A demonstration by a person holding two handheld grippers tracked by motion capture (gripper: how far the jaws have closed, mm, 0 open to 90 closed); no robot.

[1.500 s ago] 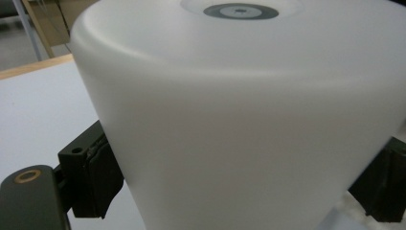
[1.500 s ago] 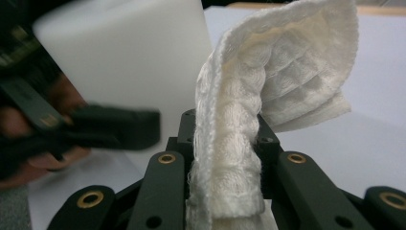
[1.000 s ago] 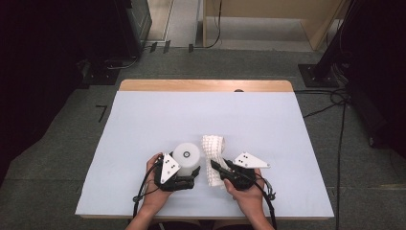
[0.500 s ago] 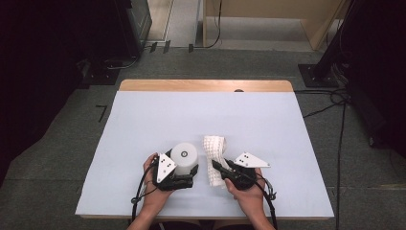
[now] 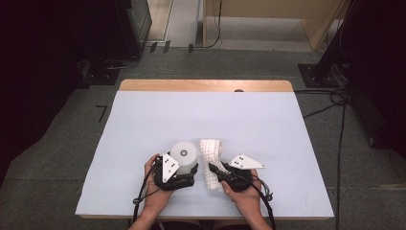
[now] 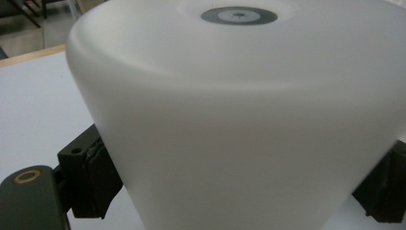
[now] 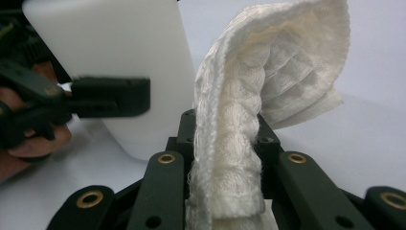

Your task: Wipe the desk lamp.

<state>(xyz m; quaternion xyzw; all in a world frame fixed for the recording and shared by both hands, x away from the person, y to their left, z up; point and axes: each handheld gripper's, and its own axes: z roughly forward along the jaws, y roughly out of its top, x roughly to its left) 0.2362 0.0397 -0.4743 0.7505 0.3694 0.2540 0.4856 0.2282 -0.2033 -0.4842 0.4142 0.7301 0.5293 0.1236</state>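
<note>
White things on table (image 5: 143,124): 1 plastic cup (image 5: 184,153), upside down, clamped by left gripper (image 5: 189,168); 1 knitted cloth (image 5: 211,152), pinched by right gripper (image 5: 214,168).

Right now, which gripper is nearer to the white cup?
Left. The left gripper has its jaws closed around the white cup; the right gripper holds the cloth beside it.

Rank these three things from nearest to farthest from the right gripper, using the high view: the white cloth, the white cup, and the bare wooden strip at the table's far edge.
1. The white cloth, pinched in the right gripper and rising just beyond it.
2. The white cup, to the cloth's left, held by the left gripper.
3. The wooden strip, across the table at its far edge.
</note>
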